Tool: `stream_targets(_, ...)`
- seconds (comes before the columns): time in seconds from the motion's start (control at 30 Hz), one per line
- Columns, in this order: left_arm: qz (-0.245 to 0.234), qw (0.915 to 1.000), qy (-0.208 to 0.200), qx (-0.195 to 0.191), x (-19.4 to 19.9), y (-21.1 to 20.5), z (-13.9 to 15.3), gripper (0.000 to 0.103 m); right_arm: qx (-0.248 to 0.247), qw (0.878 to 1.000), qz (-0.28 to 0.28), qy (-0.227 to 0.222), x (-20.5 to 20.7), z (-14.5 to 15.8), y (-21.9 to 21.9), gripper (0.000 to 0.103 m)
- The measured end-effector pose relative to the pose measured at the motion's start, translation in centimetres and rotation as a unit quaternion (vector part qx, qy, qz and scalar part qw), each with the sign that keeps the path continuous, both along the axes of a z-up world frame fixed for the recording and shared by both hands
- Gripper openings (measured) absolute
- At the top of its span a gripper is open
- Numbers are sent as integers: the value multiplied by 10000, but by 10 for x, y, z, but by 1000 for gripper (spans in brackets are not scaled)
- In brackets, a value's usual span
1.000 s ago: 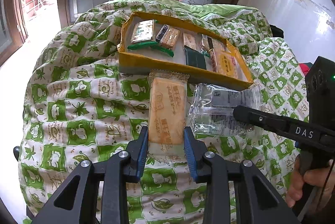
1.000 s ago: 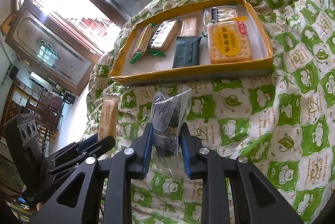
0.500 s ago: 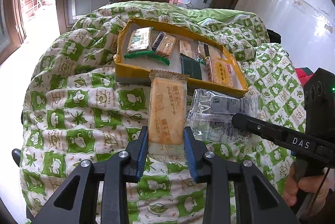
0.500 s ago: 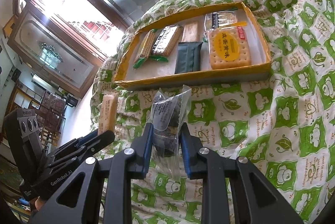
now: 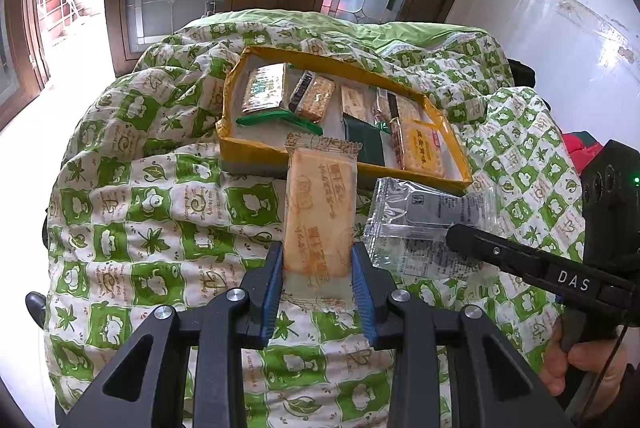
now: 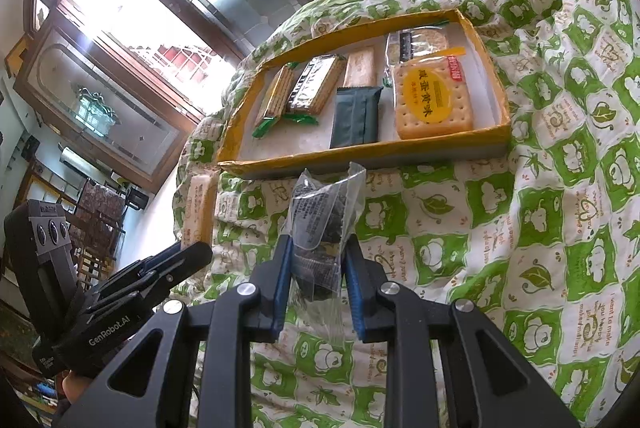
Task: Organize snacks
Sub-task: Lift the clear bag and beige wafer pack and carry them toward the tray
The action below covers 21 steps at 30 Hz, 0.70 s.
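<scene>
Left gripper [image 5: 318, 264]: jaws closed on the near end of a tan biscuit packet [image 5: 319, 212], pads pressing its two long edges.
Packet axis: its long side runs straight ahead from the claw, far end pointing at the yellow tray [image 5: 256, 152] and overlapping its near wall in the left view.
Right gripper [image 6: 314, 268]: jaws clamped on a clear bag of dark snacks [image 6: 326, 212], which stands up between the pads, top edge crumpled.
Bag to tray: the tray's near wall [image 6: 360, 158] lies just beyond the bag's top, ahead and slightly up in the right view.
Nearer hand: hard to rank; both loads sit just short of the near wall, the left toward the tray's left half, the right toward its middle.
Tray contents: green-ended wafer packs [image 6: 276, 100] at left, a dark green packet [image 6: 356, 116] in the middle, a slim tan bar [image 6: 360, 66] behind it, a large square cracker pack with a yellow label [image 6: 432, 100] at right, and another pack behind that, probably crackers.
Free floor: bare white tray bottom shows along the near left side.
Support: the tray rests on a green-and-white quilt [image 6: 540, 228].
</scene>
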<state>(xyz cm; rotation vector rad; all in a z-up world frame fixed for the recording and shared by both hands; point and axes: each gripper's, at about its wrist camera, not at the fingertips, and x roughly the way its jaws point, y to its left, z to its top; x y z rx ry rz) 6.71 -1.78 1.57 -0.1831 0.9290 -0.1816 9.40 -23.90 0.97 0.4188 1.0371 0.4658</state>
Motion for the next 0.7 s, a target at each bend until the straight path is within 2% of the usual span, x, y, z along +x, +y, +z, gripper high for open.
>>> stream_targets(0.7,-31,9999,-125,13,17,3,15,34,101,9996,-196,-176,9,17,-15,25)
